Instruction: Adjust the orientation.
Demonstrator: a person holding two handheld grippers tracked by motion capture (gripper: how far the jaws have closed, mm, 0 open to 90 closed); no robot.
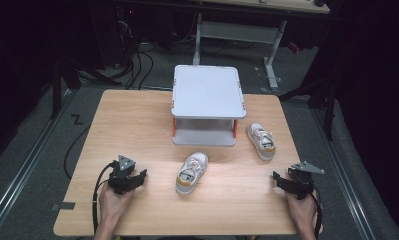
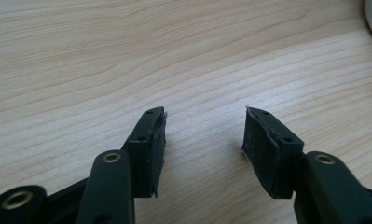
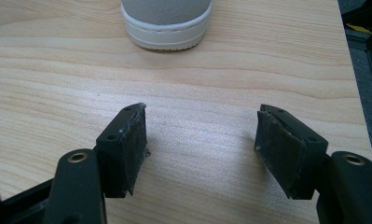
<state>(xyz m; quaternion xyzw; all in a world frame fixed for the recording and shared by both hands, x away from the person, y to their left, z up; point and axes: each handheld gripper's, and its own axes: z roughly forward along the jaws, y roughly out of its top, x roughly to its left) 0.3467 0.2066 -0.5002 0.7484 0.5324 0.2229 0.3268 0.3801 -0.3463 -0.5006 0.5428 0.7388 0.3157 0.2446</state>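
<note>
In the high view, a wooden table [image 1: 137, 120] fills the middle of the frame. A grey two-tier rack [image 1: 207, 105] stands at its upper centre. One small white shoe [image 1: 191, 172] lies just below the rack, near the centre of the frame, its tan heel toward the bottom. A second white shoe [image 1: 261, 141] lies to the right of the rack, close beside its lower right corner. The left gripper [image 1: 140, 179] sits at the lower left, held in a hand, just left of the central shoe but apart from it. The right gripper [image 1: 278, 180] sits at the lower right, below the second shoe and well apart from it.

In the left gripper view, the two black jaws stand apart over bare wood, nothing between them; a pale curved edge shows at the upper right corner.

In the right gripper view, the jaws are spread wide over bare wood and hold nothing. The rounded white end of a shoe [image 3: 166, 23] lies at the top centre, clear of the jaws.
</note>
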